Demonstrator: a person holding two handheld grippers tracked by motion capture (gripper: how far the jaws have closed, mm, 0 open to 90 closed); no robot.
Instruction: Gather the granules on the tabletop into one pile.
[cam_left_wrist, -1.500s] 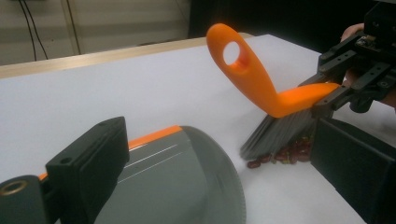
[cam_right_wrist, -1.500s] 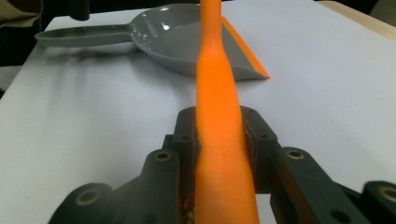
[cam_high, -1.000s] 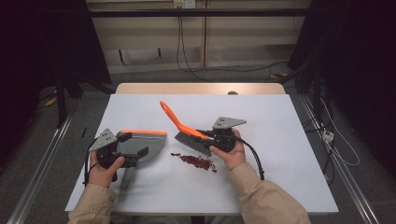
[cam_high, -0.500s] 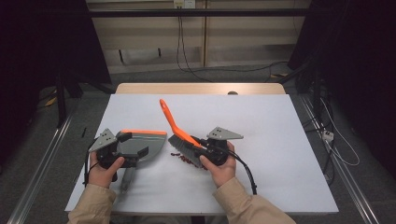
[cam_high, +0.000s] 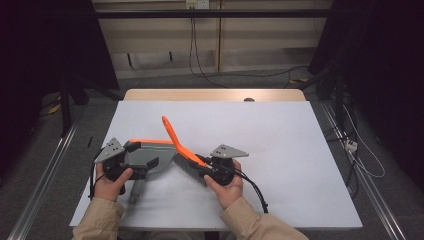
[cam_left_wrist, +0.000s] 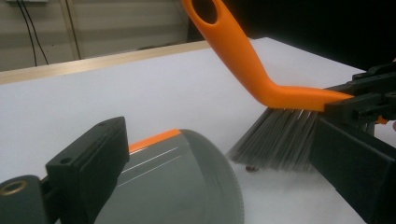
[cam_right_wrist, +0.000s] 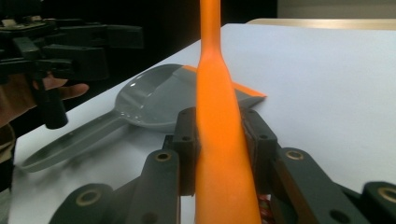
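Table: white top (cam_high: 280, 150), wooden strip along its far edge (cam_high: 215, 94).
Left gripper: (cam_high: 145, 163) near the table's left front, held in the person's left hand (cam_high: 107, 182) — jaws reach over the dustpan. The left gripper view has one black jaw just over the pan's grey wall; whether the jaws pinch the pan I cannot tell.
Dustpan: (cam_high: 142, 156) grey with an orange lip, flat on the table, handle pointing back toward the person.
Right gripper: (cam_high: 202, 170) just right of the pan, in the right hand (cam_high: 225, 187). The right gripper view shows both jaws pressed on the brush body — clamped.
Brush: (cam_high: 179, 150) orange, handle slanting up and away; bristles (cam_left_wrist: 280, 140) down on the table, just beside the pan's toothed edge (cam_left_wrist: 238, 196).
Debris: one small dark-red bit (cam_left_wrist: 251, 168) under the bristle tips; more red specks (cam_right_wrist: 265, 205) between the right jaws, too small to identify.
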